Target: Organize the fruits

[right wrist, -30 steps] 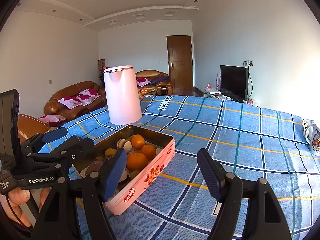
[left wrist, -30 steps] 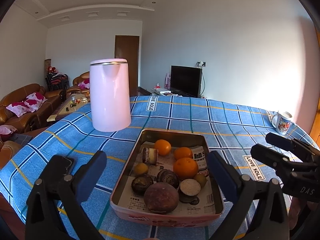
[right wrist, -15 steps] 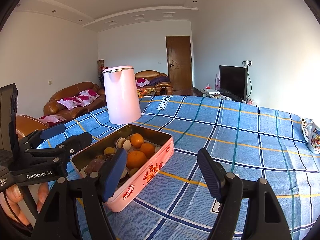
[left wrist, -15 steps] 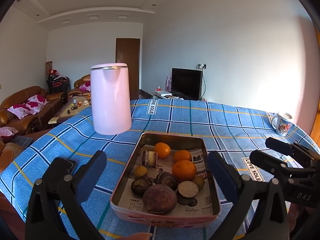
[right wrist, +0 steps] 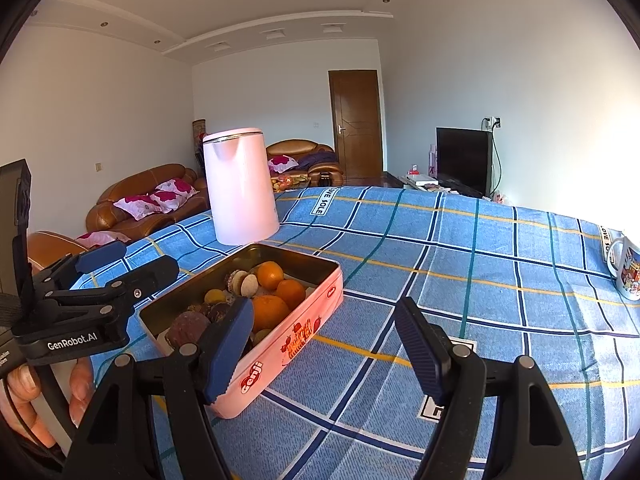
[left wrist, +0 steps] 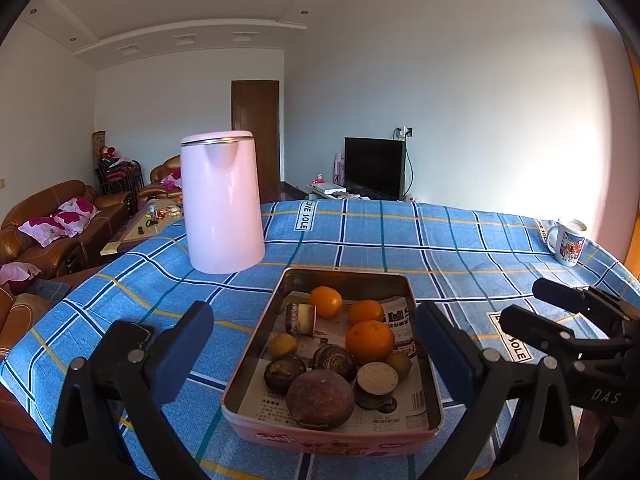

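A pink tin tray [left wrist: 344, 273] lined with newspaper lies on the blue checked tablecloth. It holds three oranges [left wrist: 370, 340], a big brown round fruit [left wrist: 320, 398], several dark small fruits and a small yellow one [left wrist: 283, 344]. My left gripper [left wrist: 314, 314] is open and empty, and points at the tin's near end from just short of it. It also shows in the right wrist view, where the left gripper [right wrist: 134, 262] is beside the tin [right wrist: 288, 344]. My right gripper [right wrist: 324, 312] is open and empty, to the right of the tin. The right gripper [left wrist: 524, 300] also appears in the left wrist view.
A tall pink kettle [left wrist: 222, 208] stands just behind the tin. A printed mug [left wrist: 568, 240] sits at the far right edge of the table [right wrist: 480, 264]. Brown sofas, a door and a television lie beyond the table. A hand [right wrist: 24, 396] holds the left gripper.
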Motion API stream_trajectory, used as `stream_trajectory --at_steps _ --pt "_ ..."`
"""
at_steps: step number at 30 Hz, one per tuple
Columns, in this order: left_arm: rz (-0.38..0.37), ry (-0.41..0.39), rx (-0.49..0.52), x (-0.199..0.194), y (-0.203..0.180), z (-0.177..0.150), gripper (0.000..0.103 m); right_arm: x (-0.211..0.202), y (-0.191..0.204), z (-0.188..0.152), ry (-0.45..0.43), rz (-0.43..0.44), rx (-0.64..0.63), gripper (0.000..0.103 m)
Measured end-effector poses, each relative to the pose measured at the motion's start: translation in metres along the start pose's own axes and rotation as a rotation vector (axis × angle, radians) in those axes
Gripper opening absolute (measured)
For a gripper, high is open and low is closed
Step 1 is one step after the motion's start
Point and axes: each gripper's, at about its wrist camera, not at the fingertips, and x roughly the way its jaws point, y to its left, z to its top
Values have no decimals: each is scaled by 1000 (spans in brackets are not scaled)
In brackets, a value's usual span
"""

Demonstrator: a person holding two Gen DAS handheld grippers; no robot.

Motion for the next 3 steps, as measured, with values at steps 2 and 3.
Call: stream_trajectory --at_steps 2,3 --pt "0 -9 1 -1 -1 0 103 0 -1 -2 3 0 1 74" --pt "-5 -5 2 -1 -2 0 103 0 -1 -2 5 1 1 74"
